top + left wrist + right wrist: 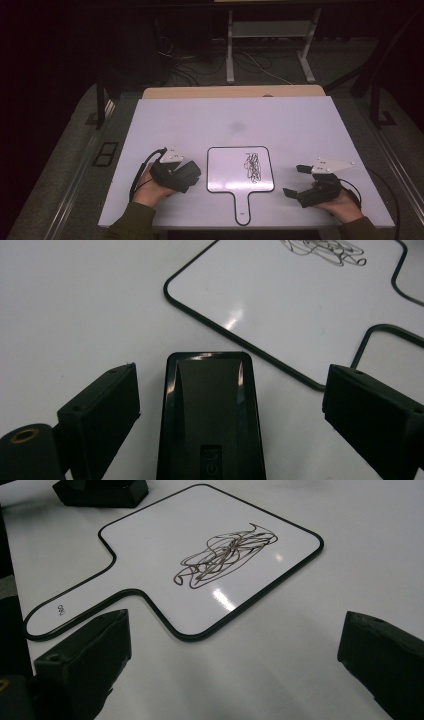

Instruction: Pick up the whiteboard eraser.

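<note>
A small white hand-held whiteboard with a black rim and a handle lies flat at the table's near middle. A black scribble marks its right half, and the scribble is sharp in the right gripper view. A black eraser lies just left of the whiteboard. My left gripper is open with its jaws on either side of the eraser, a gap on each side. In the high view the left gripper sits at the board's left edge. My right gripper rests right of the board, open and holding nothing.
The white tabletop has a faint grey smudge beyond the board. A wooden strip runs along its far edge. Past it are a dark floor, cables and a metal frame's legs.
</note>
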### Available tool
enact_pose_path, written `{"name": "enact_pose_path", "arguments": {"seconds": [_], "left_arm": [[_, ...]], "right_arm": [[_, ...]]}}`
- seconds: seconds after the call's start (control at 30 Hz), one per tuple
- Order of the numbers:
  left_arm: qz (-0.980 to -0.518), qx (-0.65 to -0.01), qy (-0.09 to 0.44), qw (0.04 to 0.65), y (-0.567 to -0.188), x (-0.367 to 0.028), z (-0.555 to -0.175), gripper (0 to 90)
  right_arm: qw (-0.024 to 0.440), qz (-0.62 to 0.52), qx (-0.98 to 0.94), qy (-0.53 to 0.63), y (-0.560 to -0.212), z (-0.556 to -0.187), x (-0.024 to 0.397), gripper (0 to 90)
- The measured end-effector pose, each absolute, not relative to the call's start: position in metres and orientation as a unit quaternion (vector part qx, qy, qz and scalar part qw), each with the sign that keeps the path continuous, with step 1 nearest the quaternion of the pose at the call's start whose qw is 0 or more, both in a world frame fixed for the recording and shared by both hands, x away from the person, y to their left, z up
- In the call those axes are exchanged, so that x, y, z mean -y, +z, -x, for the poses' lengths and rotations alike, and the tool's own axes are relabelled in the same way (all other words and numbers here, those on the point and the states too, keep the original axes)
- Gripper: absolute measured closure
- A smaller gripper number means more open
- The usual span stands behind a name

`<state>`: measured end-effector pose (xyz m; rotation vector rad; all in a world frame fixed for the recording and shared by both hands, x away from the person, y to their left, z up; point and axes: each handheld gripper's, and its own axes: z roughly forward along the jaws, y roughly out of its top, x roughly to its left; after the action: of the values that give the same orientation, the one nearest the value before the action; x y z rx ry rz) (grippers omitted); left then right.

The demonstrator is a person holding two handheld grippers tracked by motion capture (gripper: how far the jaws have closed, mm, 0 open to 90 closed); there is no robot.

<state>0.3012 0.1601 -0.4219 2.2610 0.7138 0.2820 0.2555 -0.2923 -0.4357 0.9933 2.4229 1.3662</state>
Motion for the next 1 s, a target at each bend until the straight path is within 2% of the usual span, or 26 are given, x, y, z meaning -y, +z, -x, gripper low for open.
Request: {"name": "enact_pose_path", "arguments": {"seconds": [1.0], "left_arm": [[-0.903, -0.293, 0.101, 0.298, -0.434, -0.171, -0.300, 25.5]], "right_arm": [[0.096, -0.333, -0.821, 0.454, -0.437, -0.256, 0.291, 0.0]]}}
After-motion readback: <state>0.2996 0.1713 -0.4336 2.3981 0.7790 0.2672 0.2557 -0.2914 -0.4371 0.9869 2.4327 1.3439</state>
